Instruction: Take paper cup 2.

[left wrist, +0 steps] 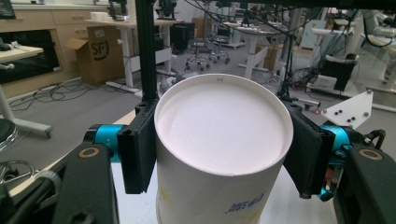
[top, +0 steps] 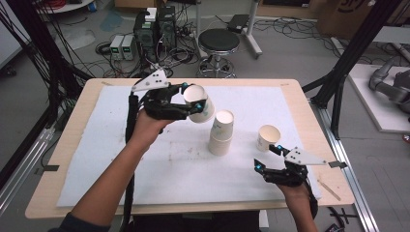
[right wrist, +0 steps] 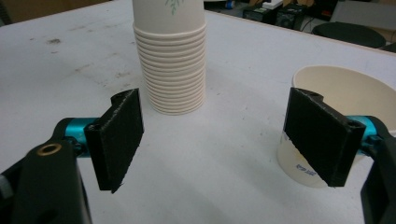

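Left gripper (left wrist: 219, 154) jaws squeeze a cup (left wrist: 223, 154) to carry it; right gripper (right wrist: 224, 140) jaws wait wide apart, empty.

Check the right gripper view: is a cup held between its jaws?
No. The right gripper is open, with bare table between its jaws; the single cup stands behind the right-hand one.

Cup stack (top: 221, 133) stands left of single cup (top: 268, 137).
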`<state>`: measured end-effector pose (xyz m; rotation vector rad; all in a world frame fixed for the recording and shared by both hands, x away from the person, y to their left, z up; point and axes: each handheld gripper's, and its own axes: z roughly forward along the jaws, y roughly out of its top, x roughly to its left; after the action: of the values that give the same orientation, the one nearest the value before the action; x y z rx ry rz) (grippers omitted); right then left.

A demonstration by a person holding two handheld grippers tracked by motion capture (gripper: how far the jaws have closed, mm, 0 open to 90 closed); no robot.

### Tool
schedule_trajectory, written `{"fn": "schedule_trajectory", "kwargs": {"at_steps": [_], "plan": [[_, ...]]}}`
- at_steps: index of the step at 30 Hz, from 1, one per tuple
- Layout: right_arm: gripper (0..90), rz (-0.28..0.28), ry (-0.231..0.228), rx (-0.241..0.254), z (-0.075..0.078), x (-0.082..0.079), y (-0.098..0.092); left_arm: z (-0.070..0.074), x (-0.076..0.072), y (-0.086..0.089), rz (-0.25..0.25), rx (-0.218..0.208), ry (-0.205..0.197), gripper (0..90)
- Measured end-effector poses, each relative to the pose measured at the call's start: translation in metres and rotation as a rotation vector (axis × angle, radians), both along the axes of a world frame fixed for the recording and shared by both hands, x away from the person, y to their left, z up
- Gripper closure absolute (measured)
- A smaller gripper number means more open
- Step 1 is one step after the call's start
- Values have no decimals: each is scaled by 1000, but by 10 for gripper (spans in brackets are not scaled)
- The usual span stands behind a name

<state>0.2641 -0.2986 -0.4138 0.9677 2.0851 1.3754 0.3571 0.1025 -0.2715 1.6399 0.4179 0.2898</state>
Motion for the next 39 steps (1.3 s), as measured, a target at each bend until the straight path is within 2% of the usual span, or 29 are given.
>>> {"fn": "schedule_trajectory", "kwargs": {"at_steps": [5, 12, 16, 18, 20, 23, 27, 33, 39], "plan": [[205, 17, -4, -4, 0, 0, 3, -16, -11, 20, 34, 14, -2, 352], [205, 33, 2, -9, -1, 0, 6, -49, -30, 47, 83, 3, 9, 352], [205, 42, 8, -14, -3, 1, 8, -66, -38, 59, 104, 17, 16, 351], [205, 44, 8, -18, -3, 2, 9, -76, -41, 66, 115, 11, 31, 351], [205, 47, 14, -14, -3, 2, 10, -84, -44, 70, 120, 9, 41, 351], [205, 55, 16, -20, -4, 3, 11, -95, -48, 74, 127, 29, 43, 350], [205, 69, 16, -17, -5, 6, 13, -110, -53, 79, 139, 28, 73, 350], [205, 77, 23, -18, -6, 10, 16, -120, -53, 83, 140, 17, 97, 349], [205, 84, 32, -20, -7, 7, 16, -120, -56, 83, 133, 10, 98, 348]]}}
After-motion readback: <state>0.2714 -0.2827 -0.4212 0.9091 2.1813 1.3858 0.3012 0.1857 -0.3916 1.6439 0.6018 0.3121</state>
